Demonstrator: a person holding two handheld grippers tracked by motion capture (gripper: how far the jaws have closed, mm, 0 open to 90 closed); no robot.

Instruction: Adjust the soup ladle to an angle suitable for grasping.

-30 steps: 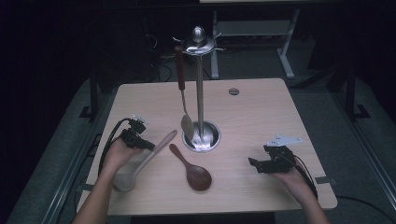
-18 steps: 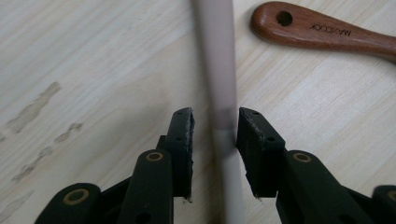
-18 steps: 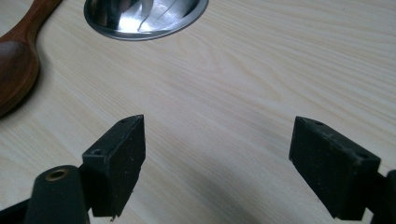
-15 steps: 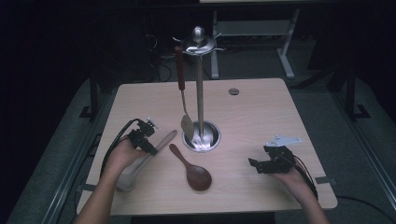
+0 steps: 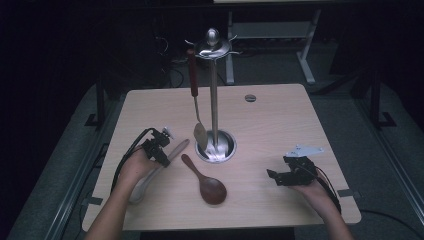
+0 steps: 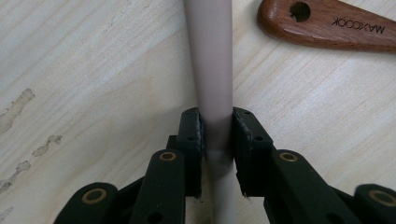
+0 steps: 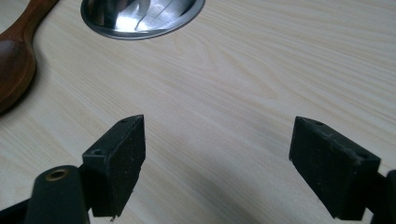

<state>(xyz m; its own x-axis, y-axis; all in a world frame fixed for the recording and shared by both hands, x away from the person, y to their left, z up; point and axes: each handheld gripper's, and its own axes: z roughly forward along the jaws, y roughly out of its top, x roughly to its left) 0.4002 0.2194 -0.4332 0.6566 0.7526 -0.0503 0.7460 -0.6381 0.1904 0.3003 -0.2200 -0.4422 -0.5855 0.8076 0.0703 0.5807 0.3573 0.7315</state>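
Left gripper point(image 6: 217, 135), jaws just drawn closer, clamped on the handle of a beige utensil point(image 6: 208, 60) lying flat on the wooden table point(image 5: 280, 120), left of a dark wooden spoon point(image 5: 206, 181). Right gripper point(image 7: 217, 163) spread wide with nothing between the pads, low over bare tabletop near the right edge. Beyond, a metal rack point(image 5: 214, 100) with one utensil hanging from its top.

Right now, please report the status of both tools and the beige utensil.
Left tool just closing on beige utensil handle. Right tool open, holding nothing. Wooden spoon lies beside; not blocking.
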